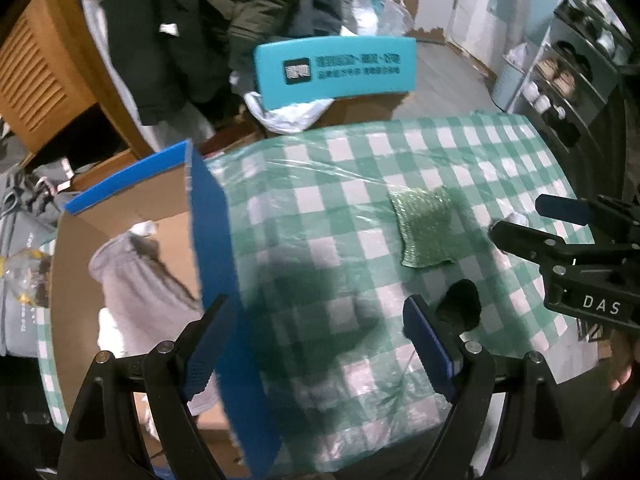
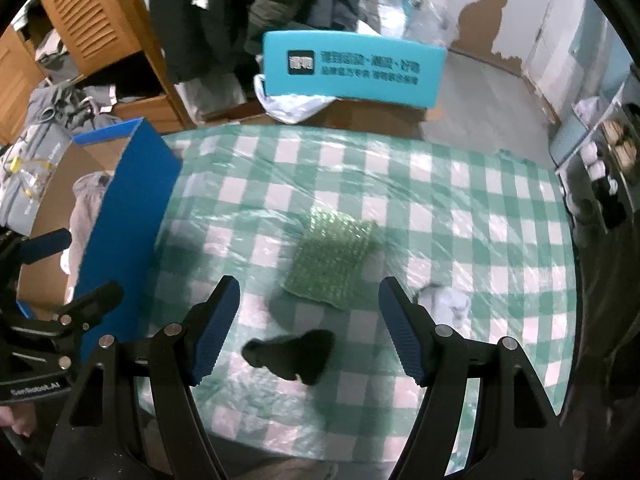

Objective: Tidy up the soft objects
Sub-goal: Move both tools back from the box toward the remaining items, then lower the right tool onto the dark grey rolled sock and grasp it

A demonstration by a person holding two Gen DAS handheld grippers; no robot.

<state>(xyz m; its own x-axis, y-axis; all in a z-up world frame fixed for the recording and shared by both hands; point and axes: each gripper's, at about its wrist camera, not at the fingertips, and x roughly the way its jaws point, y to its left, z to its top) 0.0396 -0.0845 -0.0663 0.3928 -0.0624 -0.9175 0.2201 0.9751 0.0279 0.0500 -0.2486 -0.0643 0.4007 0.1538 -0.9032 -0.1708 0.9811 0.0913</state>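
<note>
Blue cardboard box (image 2: 120, 208) sits on the left with one grey cloth (image 1: 136, 280) inside. Three soft things lie on the checked table (image 2: 480, 208): one green sponge (image 2: 332, 256), one black fuzzy thing (image 2: 296, 354), one grey lump (image 2: 444, 304). Left tongs (image 1: 316, 344) and right tongs (image 2: 308, 330) gape wide, holding nothing.

A table (image 2: 500, 216) with a green and white checked cloth under clear plastic fills the middle of both views. Behind it, top centre, stands a turquoise chair back (image 2: 352, 68) with dark print. Dark coats (image 1: 192, 32) hang above. A wooden louvred cabinet (image 2: 84, 12) is in the upper left. A metal shelf rack (image 1: 576, 72) stands at the upper right beside a pale wall (image 2: 520, 12) with peeling paint. The floor (image 1: 448, 76) is grey.
</note>
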